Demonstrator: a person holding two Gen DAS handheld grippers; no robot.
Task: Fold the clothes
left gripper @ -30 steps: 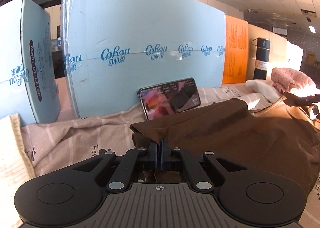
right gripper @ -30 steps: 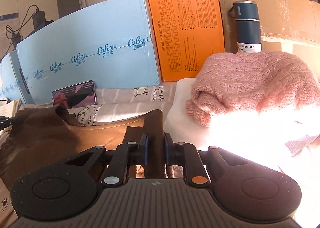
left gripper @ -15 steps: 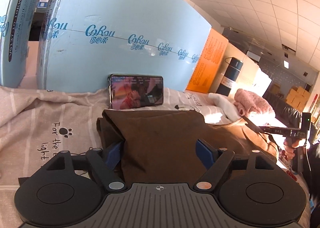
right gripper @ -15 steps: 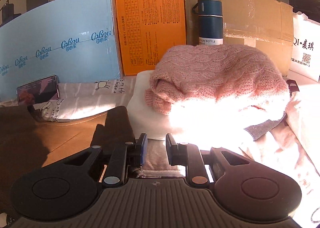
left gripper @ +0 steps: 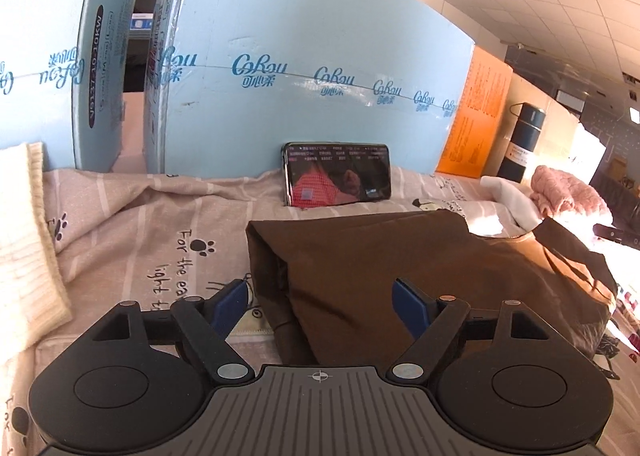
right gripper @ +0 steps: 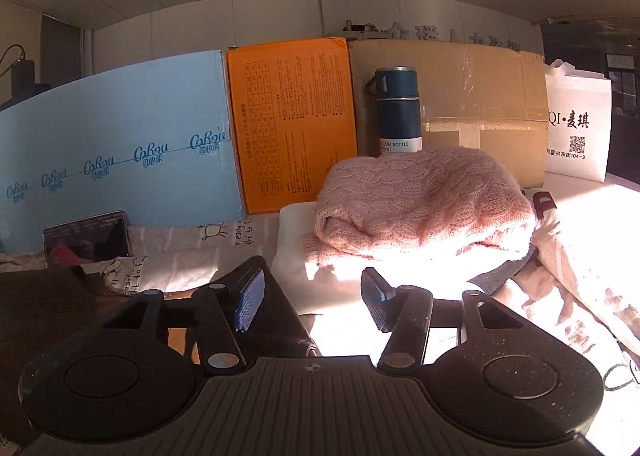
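Note:
A brown garment (left gripper: pixel 400 268) lies folded on the printed bedsheet (left gripper: pixel 152 224). My left gripper (left gripper: pixel 320 302) is open and empty, its fingers straddling the garment's near left edge from above. In the right wrist view the brown garment (right gripper: pixel 52 304) lies low at the left, and my right gripper (right gripper: pixel 312 296) is open and empty above its right end. A folded pink knit sweater (right gripper: pixel 424 200) rests on white clothes (right gripper: pixel 580 256) just beyond the right gripper.
Blue boxes (left gripper: pixel 300 68), an orange box (right gripper: pixel 292 128) and a cardboard box (right gripper: pixel 480 104) wall the back. A phone (left gripper: pixel 338 174) leans on the blue box. A dark vacuum bottle (right gripper: pixel 398 112) stands behind the sweater. A cream knit (left gripper: pixel 24 240) lies at left.
Both grippers were shut on the brown garment a second ago; both have let go and opened. The garment now lies flat, and both grippers have drawn back from it.

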